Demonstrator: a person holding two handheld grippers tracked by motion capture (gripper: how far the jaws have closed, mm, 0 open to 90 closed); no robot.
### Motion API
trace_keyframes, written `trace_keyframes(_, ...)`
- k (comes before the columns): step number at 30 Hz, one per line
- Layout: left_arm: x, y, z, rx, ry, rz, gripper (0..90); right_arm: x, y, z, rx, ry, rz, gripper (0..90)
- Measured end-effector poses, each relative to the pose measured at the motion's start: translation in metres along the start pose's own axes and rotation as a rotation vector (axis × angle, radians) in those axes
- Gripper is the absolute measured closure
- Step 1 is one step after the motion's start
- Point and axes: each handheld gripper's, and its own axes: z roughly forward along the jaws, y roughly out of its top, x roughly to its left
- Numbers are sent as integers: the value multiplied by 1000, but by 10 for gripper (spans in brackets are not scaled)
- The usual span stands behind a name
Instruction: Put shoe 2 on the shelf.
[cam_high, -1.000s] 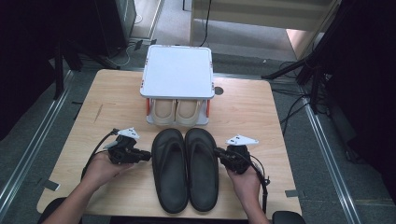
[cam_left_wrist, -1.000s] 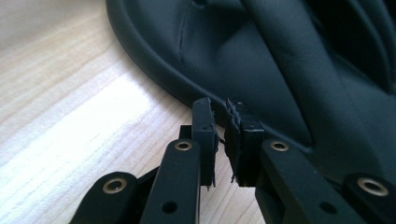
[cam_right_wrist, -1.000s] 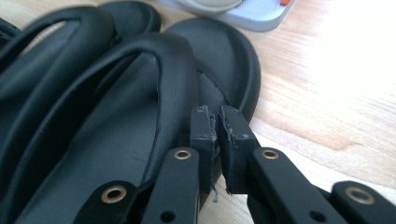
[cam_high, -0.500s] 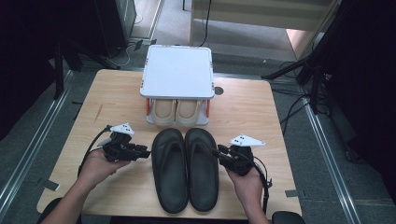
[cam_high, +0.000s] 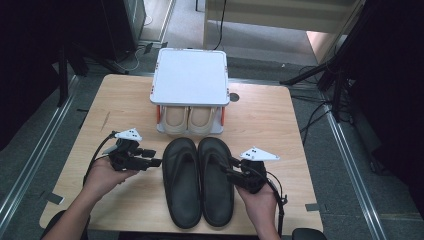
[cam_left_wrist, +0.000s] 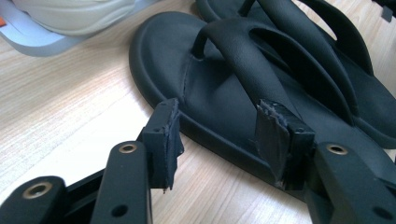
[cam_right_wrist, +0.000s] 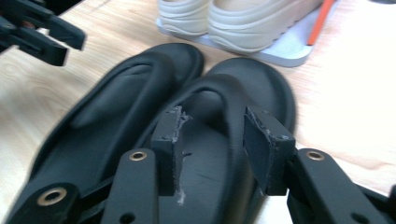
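Note:
Two black flip-flop sandals lie side by side on the wooden table, the left sandal (cam_high: 182, 182) (cam_left_wrist: 233, 88) and the right sandal (cam_high: 216, 180) (cam_right_wrist: 233, 116). My left gripper (cam_high: 156, 162) (cam_left_wrist: 219, 126) stands open at the left sandal's outer rim. Its jaws have just been opening, and the rim shows between them without being pressed. At the right sandal's outer side my right gripper (cam_high: 231, 168) (cam_right_wrist: 212, 135) is open too. Its jaws have also just been opening and hover over the sandal's strap without gripping it.
Behind the sandals stands a white two-level shoe rack (cam_high: 190, 75) with a pair of cream shoes (cam_high: 189, 118) on its lower shelf. Bare wood (cam_high: 125, 105) lies to the rack's left and right. The table's front edge is close under both hands.
Both grippers' jaws have opened and let go of the sandals' outer rims. The right gripper has risen and drawn back slightly. The sandals lie where they were.

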Motion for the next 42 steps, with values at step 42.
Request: trace_keyframes(42, 8, -2, -5, -36, 44, -7, 447, 56, -19, 75, 50, -52, 83, 481)
